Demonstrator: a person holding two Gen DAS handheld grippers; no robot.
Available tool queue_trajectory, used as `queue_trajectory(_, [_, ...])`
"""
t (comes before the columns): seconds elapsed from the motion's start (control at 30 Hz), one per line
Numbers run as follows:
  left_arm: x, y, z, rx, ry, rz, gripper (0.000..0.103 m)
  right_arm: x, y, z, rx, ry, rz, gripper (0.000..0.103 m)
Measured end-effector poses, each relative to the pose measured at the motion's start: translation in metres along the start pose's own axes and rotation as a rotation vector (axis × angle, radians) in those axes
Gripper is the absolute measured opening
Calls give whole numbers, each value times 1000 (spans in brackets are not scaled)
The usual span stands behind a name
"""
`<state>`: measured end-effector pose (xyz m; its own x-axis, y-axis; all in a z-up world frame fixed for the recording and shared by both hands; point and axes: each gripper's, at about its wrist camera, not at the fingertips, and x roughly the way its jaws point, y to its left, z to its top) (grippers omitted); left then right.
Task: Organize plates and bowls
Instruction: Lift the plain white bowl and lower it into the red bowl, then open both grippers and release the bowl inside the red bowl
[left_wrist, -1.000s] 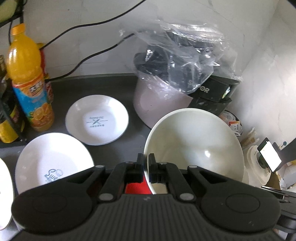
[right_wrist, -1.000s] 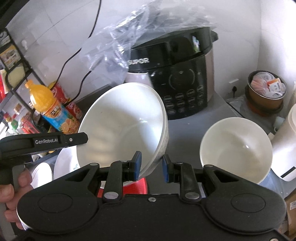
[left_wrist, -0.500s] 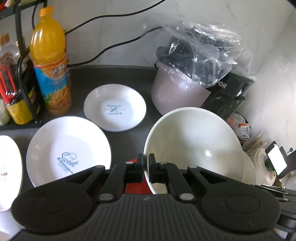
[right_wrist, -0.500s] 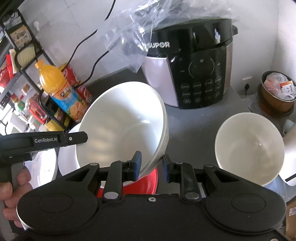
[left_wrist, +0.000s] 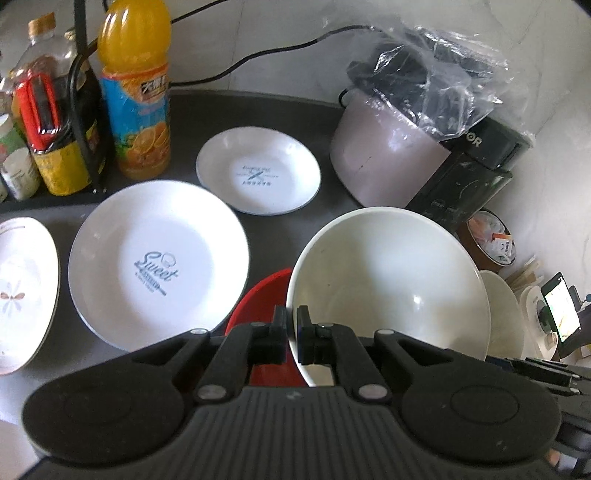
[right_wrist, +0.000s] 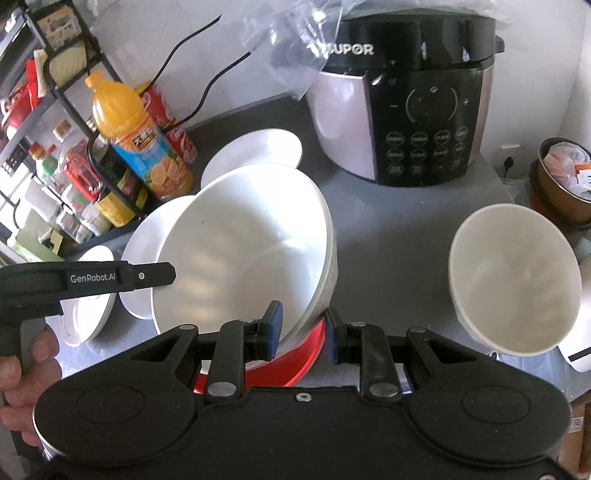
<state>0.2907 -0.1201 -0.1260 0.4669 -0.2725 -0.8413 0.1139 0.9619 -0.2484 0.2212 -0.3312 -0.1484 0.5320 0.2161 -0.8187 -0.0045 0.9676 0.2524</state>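
While the left claw (left_wrist: 291, 334) pinches the near rim of the big white bowl (left_wrist: 388, 280), its jaws nearly together on the thin wall, the right claw (right_wrist: 301, 332) grips the same bowl (right_wrist: 243, 251) at another part of the rim, one pad inside and one outside, jaws narrow. The bowl hangs tilted between the two claws, just above a red bowl (left_wrist: 264, 295) on the dark desk (left_wrist: 258, 114). Left of it lies a white plate marked "Sweet" (left_wrist: 159, 266), with a smaller plate (left_wrist: 258, 173) behind it and a flowered plate (left_wrist: 22, 291) at the far left edge. A second white bowl (right_wrist: 513, 277) stands apart to the right on the desk. At the back sits a rice cooker (right_wrist: 402, 107) under a loose plastic bag (left_wrist: 436, 77), and an orange juice bottle (left_wrist: 135, 88) stands beside a rack of bottles (left_wrist: 48, 122). A person's hand (right_wrist: 22, 373) holds the left claw's handle.
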Motion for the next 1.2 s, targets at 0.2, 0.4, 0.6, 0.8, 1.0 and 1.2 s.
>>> queue_trajectory(0.2, [3, 8, -6, -7, 18, 10, 3, 8, 8, -6, -26, 34, -7, 25])
queue_trajectory(0.4, [9, 14, -12, -13, 44, 20, 3, 13, 13, -9, -45, 53, -22, 25])
queue_trajectory(0.6, [16, 20, -17, -19, 79, 20, 3, 19, 16, -13, -61, 82, -35, 25])
queue_trajectory(0.8, [23, 25, -21, -31, 103, 17, 3, 24, 16, -15, -62, 93, -42, 25])
queue_trajectory(1.0, [26, 26, -22, -36, 114, 24, 4, 30, 17, -14, -72, 100, -48, 27])
queue_trajectory(1.2, [30, 26, -21, -30, 125, 47, 4, 25, 22, -10, -84, 87, -16, 37])
